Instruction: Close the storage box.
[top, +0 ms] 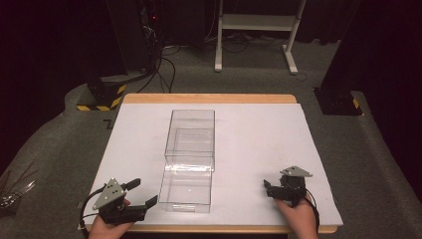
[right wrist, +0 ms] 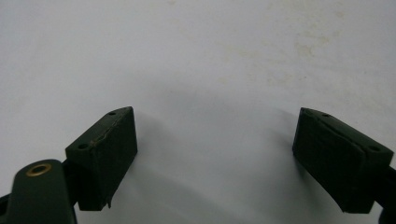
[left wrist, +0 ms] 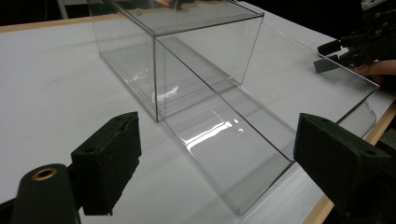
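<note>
Clear plastic box (top: 189, 139) with its drawer (top: 185, 191) pulled most of the way out toward the person, sitting mid-table on the white sheet (top: 259, 144). That's the thing being worked on here, and nothing is touching it yet. The left tongs (top: 142, 194) sit just to the left of the drawer's front end, jaws spread wide and empty; in the left gripper view the drawer (left wrist: 229, 154) lies straight ahead between the pads, with the box shell (left wrist: 177, 51) beyond it. The right tongs (top: 267, 188) are well off to the drawer's right, also wide open with nothing in them, pointing at bare white sheet.

My read: this is the approach stage, before any grip. The next move probably calls for the left tongs to close in on the drawer's front wall. It's thin, slick plastic, so they'd need to bite squarely, and the right tongs would likely have to steady the shell so it doesn't skate.
</note>
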The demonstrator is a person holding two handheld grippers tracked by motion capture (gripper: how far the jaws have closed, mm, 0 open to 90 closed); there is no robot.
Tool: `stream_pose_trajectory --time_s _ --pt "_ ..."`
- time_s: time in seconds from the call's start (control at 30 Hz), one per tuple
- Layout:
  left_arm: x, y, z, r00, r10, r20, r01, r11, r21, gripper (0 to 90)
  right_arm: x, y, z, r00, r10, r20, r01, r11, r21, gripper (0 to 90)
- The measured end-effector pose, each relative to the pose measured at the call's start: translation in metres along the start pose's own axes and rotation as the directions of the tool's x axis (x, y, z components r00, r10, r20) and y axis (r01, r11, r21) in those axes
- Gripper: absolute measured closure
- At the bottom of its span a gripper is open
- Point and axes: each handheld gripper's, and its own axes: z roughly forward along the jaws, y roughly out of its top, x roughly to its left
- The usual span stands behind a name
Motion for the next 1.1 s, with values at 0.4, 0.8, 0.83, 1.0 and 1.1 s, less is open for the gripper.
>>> stream_pose_trajectory --time_s 0.4,0.8,0.83,1.0,1.1 --pt "-0.011 -0.003 0.01 0.9987 0.034 0.038 -0.035 0.9992 0.02 15.4 0.0 0.0 0.0 1.0 0.0 0.001 0.0 1.0 -0.001 13.9" --pt "-0.015 -0.011 0.022 0.9969 0.047 0.063 -0.052 0.9956 0.078 15.2 0.0 0.0 0.0 1.0 -0.003 0.001 0.003 1.0 -0.002 13.9" --pt "-0.015 -0.012 0.023 0.9965 0.05 0.067 -0.055 0.9947 0.086 15.2 0.0 0.0 0.0 1.0 -0.003 0.001 0.003 1.0 -0.002 13.9" --pt "-0.013 -0.016 0.029 0.9961 0.031 0.082 -0.041 0.9921 0.119 14.9 0.0 0.0 0.0 1.0 -0.003 0.001 0.003 1.0 -0.002 13.9" --pt "-0.013 -0.017 0.03 0.9965 0.03 0.079 -0.039 0.9916 0.123 15.3 0.0 0.0 0.0 1.0 -0.003 0.001 0.003 1.0 -0.002 13.9"
